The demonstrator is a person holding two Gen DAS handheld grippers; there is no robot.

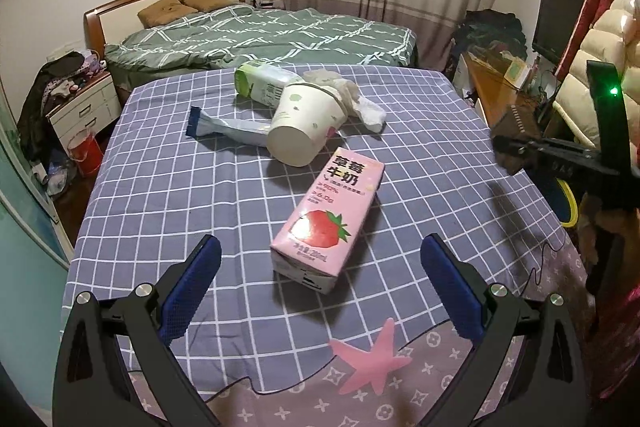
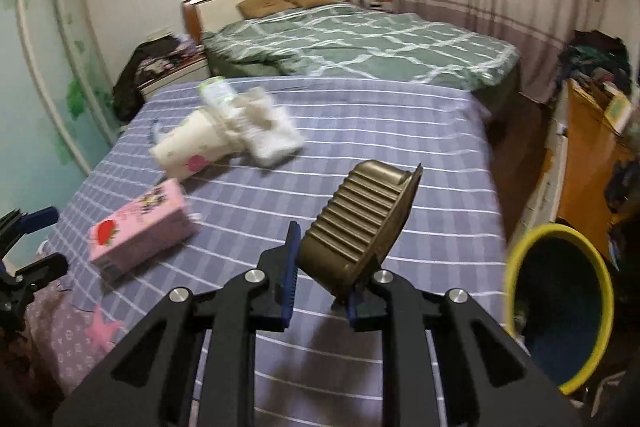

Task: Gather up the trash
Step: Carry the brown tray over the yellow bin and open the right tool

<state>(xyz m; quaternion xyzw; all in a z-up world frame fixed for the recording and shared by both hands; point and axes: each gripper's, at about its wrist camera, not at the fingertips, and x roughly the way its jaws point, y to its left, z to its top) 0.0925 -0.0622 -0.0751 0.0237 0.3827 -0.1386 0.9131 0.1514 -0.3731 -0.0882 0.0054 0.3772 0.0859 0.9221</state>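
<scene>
Right gripper (image 2: 322, 277) angled downward over the purple checked cloth (image 2: 360, 131), jaws clamped on one brown ribbed tray (image 2: 356, 227) that juts up and forward from between the blue pads (image 2: 291, 267), tilted on its edge and clear of the cloth. Beyond the right jaw, low at the side, one dark bin with a yellow rim (image 2: 560, 311), standing off the cloth's edge. Past the left jaw, the rest of the litter, blurred in this view.

Left gripper (image 1: 320, 291) also pitched downward, jaws spread wide with nothing between the blue pads (image 1: 188, 291), hovering above the cloth. Just ahead of the gap, nearer the right jaw, one pink strawberry milk carton (image 1: 326, 223) lying flat. Farther ahead, one white paper cup (image 1: 304, 125) on its side, base toward the jaws. Left of the cup, one silver-blue wrapper (image 1: 228, 125). Behind the cup, one green-and-white carton (image 1: 260, 83) lying down. Right of the cup's mouth, one crumpled white tissue (image 1: 360, 99). Farthest out, one bed with a green checked quilt (image 1: 260, 35).
</scene>
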